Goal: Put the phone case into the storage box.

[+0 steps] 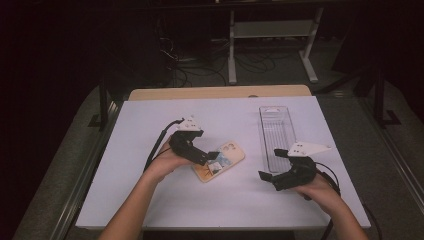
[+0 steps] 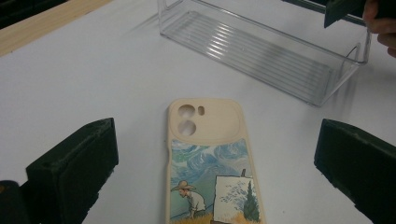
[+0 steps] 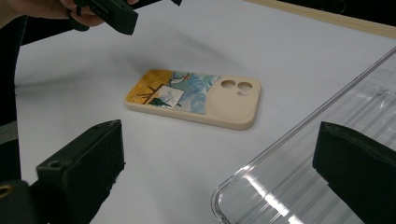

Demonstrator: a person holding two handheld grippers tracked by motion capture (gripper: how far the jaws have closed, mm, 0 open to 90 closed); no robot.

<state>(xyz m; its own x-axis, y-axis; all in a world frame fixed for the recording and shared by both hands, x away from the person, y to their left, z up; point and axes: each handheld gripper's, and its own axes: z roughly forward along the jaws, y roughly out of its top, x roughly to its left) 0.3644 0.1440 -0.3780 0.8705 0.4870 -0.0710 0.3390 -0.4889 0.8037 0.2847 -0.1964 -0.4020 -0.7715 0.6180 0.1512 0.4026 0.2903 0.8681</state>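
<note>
Forearms enter the high view from below; we note the left gripper [image 1: 214,158] spread wide over the phone case [image 1: 220,160] at mid-table, the right gripper [image 1: 270,163] wide and empty beside the clear tray [image 1: 276,131]. Left gripper view: its jaws flank the case [image 2: 210,158], untouched, tray [image 2: 261,51] beyond. Right gripper view: the case [image 3: 196,97] lies flat, beige, painted scene upward, tray rim [image 3: 299,154] between the jaws.

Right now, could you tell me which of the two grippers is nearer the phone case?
The left gripper: its open fingers straddle the painted phone case lying flat on the white table. The right gripper, also open, sits apart beside the clear tray.
</note>
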